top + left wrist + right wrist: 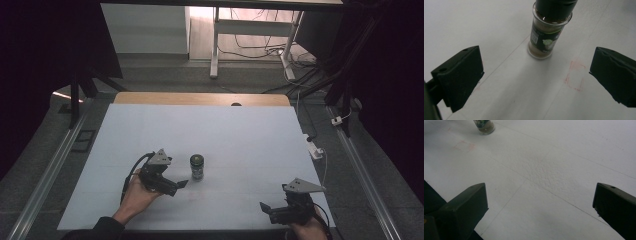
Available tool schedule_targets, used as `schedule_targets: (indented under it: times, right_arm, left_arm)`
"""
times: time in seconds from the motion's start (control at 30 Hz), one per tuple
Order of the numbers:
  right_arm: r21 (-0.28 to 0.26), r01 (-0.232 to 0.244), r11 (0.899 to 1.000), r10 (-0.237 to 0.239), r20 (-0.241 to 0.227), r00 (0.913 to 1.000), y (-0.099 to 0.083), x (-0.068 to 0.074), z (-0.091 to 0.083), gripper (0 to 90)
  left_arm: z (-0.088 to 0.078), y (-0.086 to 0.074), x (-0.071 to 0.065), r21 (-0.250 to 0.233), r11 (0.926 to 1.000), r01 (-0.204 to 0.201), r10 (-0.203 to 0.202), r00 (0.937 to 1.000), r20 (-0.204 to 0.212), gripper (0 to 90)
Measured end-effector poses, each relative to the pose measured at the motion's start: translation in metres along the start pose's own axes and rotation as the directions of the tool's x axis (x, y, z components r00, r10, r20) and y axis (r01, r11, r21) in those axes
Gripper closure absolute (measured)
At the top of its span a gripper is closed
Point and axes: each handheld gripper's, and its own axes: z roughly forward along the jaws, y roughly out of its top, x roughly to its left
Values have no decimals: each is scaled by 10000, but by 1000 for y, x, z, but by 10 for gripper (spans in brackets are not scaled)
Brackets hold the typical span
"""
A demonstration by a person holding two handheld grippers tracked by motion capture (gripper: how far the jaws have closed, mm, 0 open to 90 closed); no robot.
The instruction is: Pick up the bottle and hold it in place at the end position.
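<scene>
The left gripper [536,75] has its two jaws spread wide apart, blocky wedges of matte black plastic with flat inner faces and a small screw hole near the top of one. Nothing sits between them. Ahead of the gap, standing clear of both jaws and a little nearer the left one's side of the centre line, is the spice jar [549,30]: a small upright cylinder of clear glass with a dark cap, brownish powder showing through the wall, and a dark label with a pale green mark and a barcode panel. In the high view the spice jar [197,166] stands just beside the left gripper [181,184], off its tip and not touching it.

Between the jar and the right-hand jaw a faint red square outline [575,76] is drawn on the surface (smudged at the corners).

The right gripper [540,202] also holds its jaws wide apart over bare surface; the jar's base [484,126] shows far off near the top edge of its view, well apart from it. From above, the right gripper [266,208] sits near the front right corner.

The counter [240,130] is a flat sheet of white, with a finely pebbled, foam-like texture and thin straight lines crossing it. A wooden edge [200,98] runs along its far side.
</scene>
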Motion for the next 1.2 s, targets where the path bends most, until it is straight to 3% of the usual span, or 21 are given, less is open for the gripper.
schedule_targets:
  times: [0.07, 0.33, 0.5, 0.53, 0.67, 0.8, 0.9, 1.0, 1.2]
  right_arm:
    - [12, 5, 10000, -5, -17, 10000, 0, 0, 0, 0]
    - [63, 102, 9999, -102, -59, 9999, 0, 0, 1, 0]
    - [72, 91, 9999, -91, -84, 9999, 0, 0, 1, 0]
    - [74, 92, 9999, -91, -90, 9999, 0, 0, 1, 0]
    - [94, 147, 9998, -146, -118, 9998, 0, 0, 0, 0]
    - [109, 153, 9998, -151, -128, 9998, 0, 1, 1, 0]
    - [115, 157, 9998, -155, -132, 9998, 0, 1, 1, 0]
    - [128, 172, 9998, -170, -135, 9998, 0, 1, 1, 0]
    - [131, 184, 9997, -182, -147, 9997, 0, 1, 1, 0]
  left_arm:
    - [10, 5, 0, 92, 9999, -68, 66, 9997, 218, 0]
    - [39, 15, -1, 411, 9985, -357, 346, 9990, 270, 0]
    - [49, 20, -3, 452, 9966, -681, 681, 9977, 28, 15]
    - [51, 21, -3, 450, 9948, -917, 919, 9958, -23, 35]
    - [52, 21, -1, 379, 9940, -1029, 1020, 9945, 233, 214]
    - [50, 21, -3, 322, 9882, -1497, 1489, 9885, 245, 365]
    - [47, 23, -3, 181, 9888, -1480, 1473, 9885, 345, 454]
    - [48, 22, -4, 171, 9882, -1522, 1511, 9871, 520, 521]
    - [47, 25, -5, 318, 9882, -1495, 1480, 9879, 469, 531]
